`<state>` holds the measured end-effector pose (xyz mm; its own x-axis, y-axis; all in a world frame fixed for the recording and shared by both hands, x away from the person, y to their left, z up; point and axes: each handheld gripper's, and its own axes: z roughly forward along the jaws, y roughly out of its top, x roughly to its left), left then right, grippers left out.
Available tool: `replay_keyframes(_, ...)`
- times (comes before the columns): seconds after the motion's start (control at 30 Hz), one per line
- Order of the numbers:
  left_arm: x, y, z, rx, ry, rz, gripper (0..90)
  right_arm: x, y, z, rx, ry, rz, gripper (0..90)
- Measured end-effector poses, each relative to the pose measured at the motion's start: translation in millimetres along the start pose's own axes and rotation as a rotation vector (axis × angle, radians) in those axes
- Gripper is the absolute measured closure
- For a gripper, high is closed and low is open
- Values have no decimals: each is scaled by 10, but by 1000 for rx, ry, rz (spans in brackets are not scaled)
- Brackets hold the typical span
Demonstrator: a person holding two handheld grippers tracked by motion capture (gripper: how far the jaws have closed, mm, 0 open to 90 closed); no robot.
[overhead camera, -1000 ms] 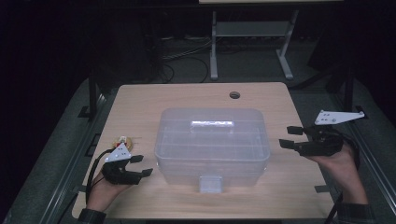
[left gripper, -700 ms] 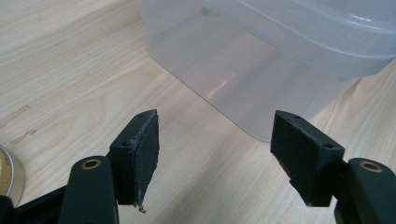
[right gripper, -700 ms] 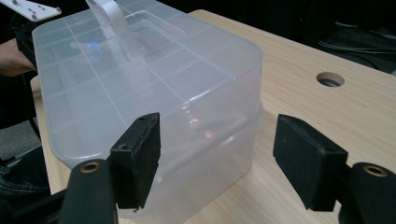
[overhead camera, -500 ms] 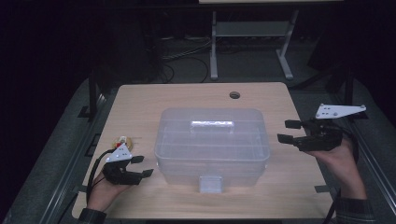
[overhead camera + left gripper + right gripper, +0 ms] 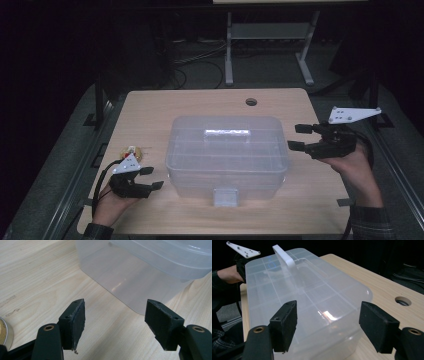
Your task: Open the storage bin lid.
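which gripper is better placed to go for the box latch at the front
Left, probably. The left gripper sits open near the clear box's front corner, closer to the latch. The right gripper, also open, hovers by the box's far right side.

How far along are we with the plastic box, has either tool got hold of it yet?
Nothing looks done so far: the clear plastic box sits on the table with its lid on. In hand is the approach: the left tool and the right tool flank it, both open and apart from its walls. Left to do: closing in, gripping and handling the box.
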<state>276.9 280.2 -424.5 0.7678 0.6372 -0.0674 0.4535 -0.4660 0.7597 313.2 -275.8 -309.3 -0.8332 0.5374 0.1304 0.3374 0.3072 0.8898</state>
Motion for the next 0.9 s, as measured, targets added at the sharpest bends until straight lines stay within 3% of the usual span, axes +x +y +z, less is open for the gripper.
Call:
replay_keyframes(0.53, -5, 3, 3, 0, -2, 4, 323, 110, 207, 277, -1, 95, -69, 337)
replay_keyframes(0.9, -26, 10, 28, 9, -14, 14, 323, 169, 368, 471, 29, 149, -113, 352)
